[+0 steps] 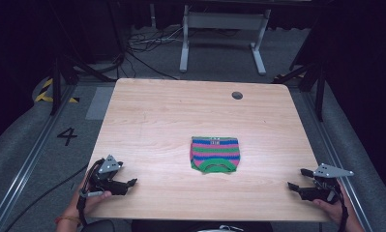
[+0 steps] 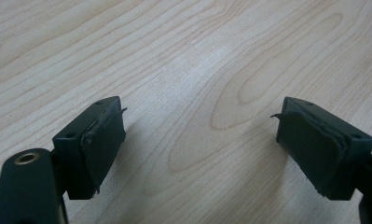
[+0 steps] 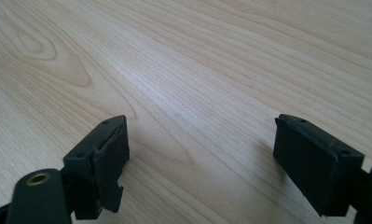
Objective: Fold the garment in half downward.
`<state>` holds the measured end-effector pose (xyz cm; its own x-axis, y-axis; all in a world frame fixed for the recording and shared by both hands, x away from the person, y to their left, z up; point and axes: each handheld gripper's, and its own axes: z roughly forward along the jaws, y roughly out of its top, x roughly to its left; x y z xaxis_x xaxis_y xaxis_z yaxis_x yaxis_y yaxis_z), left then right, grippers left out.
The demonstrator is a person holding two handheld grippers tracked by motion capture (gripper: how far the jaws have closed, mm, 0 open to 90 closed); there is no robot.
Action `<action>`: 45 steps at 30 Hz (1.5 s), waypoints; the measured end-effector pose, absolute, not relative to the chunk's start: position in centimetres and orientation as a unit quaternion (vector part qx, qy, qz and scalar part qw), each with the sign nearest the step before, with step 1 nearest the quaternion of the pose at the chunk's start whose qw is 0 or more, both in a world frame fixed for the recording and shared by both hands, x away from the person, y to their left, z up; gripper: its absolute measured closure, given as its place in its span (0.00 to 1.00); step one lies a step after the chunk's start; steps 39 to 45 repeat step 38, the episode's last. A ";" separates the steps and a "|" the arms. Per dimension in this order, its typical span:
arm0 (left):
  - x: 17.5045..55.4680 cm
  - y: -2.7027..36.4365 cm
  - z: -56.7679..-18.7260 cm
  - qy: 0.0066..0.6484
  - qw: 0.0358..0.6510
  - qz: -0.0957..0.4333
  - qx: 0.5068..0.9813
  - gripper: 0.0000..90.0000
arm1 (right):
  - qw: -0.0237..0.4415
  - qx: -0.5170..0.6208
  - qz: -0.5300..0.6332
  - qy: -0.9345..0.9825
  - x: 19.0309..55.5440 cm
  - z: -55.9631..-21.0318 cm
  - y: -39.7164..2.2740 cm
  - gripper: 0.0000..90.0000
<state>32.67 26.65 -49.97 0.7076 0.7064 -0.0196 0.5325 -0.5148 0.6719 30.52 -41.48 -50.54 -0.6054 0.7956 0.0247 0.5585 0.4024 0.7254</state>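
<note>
Striped knit garment point(image 1: 215, 153) lies folded flat on the desk point(image 1: 156, 121), between the two tongs and a bit beyond them — the fold looks done, with little left but pulling away. Left tongs point(image 1: 132, 182) and right tongs point(image 1: 293, 180) are both spread wide, holding nothing, well apart from the cloth. A small dark label near the garment's far edge is too small to read; a "4" point(image 1: 67, 136) is marked on the floor left of the left tongs.

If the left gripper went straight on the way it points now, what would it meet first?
Probably nothing soon: the left gripper, jaws open and empty, points along bare table, passing just in front of the folded striped garment.
</note>
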 end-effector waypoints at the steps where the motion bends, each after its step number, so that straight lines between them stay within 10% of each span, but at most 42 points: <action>1: 32.7 26.7 -50.0 0.360 0.336 0.130 0.860 0.17 | 0.165 0.412 0.359 0.821 30.5 -50.5 -41.5 0.21; 45: 33.0 26.4 -50.0 0.370 0.330 0.125 0.859 0.11 | 0.165 0.414 0.358 0.821 30.5 -50.5 -41.5 0.20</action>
